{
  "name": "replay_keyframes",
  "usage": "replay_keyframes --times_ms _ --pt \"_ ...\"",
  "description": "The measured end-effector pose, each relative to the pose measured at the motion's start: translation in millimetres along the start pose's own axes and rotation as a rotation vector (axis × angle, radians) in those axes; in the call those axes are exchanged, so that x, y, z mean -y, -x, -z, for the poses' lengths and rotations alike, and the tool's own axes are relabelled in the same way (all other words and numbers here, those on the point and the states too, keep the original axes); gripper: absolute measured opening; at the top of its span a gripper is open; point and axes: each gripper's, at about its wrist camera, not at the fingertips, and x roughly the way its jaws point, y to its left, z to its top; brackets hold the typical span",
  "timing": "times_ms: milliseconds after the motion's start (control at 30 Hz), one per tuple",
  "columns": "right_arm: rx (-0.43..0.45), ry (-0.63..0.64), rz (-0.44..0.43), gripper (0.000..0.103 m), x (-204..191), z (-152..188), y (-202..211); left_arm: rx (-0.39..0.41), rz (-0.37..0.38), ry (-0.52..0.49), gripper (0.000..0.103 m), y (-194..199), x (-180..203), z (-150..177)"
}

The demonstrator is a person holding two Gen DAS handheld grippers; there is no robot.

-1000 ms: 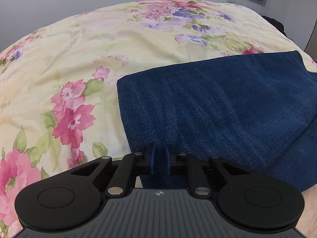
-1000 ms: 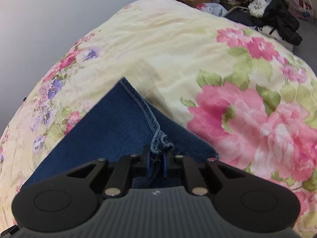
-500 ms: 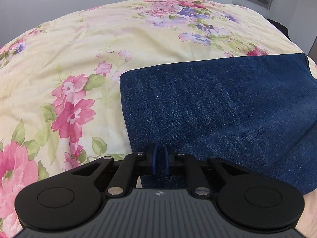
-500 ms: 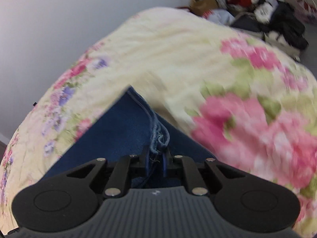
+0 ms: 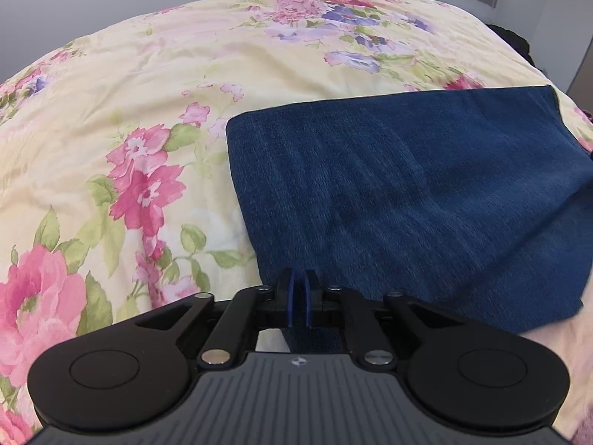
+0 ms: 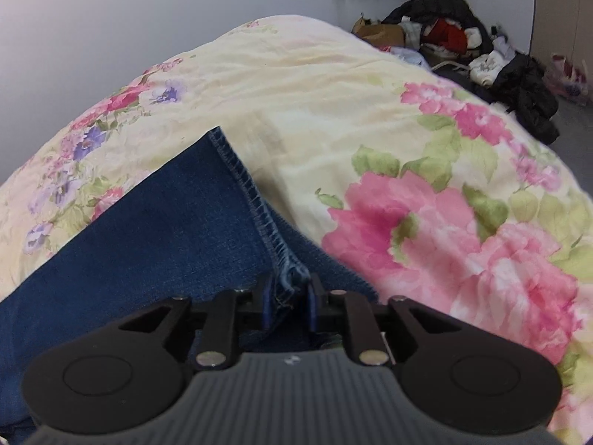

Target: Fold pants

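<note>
The dark blue denim pants (image 5: 400, 193) lie folded on a floral bedspread (image 5: 129, 111). My left gripper (image 5: 298, 289) is shut on the near edge of the pants, at their near left corner. In the right wrist view the pants (image 6: 148, 244) run away to the left, with a stitched hem (image 6: 244, 178) pointing up the bed. My right gripper (image 6: 289, 293) has its jaws spread a little, with the bunched hem corner loose between them.
The yellow bedspread with pink and purple flowers (image 6: 426, 204) spreads all around the pants. A pile of clothes and bags (image 6: 474, 52) lies on the floor past the bed's far right. Pale walls stand behind.
My right gripper's jaws have spread apart, loosening the hem corner, and its view has swung right. My left gripper stays shut on the pants edge, which has shifted slightly.
</note>
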Motion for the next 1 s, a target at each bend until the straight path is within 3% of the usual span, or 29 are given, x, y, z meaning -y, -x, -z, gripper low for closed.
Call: replay_keyframes --times_ms 33,100,200,367,433,467,567,700,900,1000 --pt "0.022 0.023 0.064 0.027 -0.1 -1.8 4.7 0.005 0.009 -0.007 0.010 5.0 -1.4 3.1" --pt "0.033 0.029 0.131 0.025 7.2 -7.3 14.0 0.010 0.033 0.009 0.010 15.0 -8.0 7.3" --pt "0.072 0.023 0.078 0.022 15.7 -10.5 37.5 0.053 0.051 0.049 0.010 30.1 -20.4 11.0" --pt "0.144 0.167 -0.037 0.021 -16.0 1.1 57.5 0.102 0.114 0.119 0.010 36.8 -28.4 7.6" --pt "0.164 0.185 -0.046 0.017 -30.4 8.5 50.9 0.078 0.127 0.088 0.010 30.0 -18.4 8.0" --pt "0.148 0.179 -0.050 0.012 -34.8 11.4 44.0 0.060 0.119 0.056 0.010 26.3 -11.8 10.8" --pt "0.072 0.211 -0.008 0.008 -42.0 23.7 19.3 -0.008 0.100 -0.004 0.010 10.9 -2.2 22.0" --pt "0.059 0.180 -0.018 0.001 -29.1 35.2 4.4 -0.139 0.117 0.008 0.006 -14.5 -10.2 34.3" --pt "0.040 0.176 -0.008 0.000 -29.8 36.6 -4.9 -0.198 0.106 -0.033 0.006 -14.3 -12.3 31.3" --pt "0.030 0.178 0.013 0.000 -33.9 34.2 -3.9 -0.200 0.073 -0.105 0.009 0.1 -9.7 29.3"
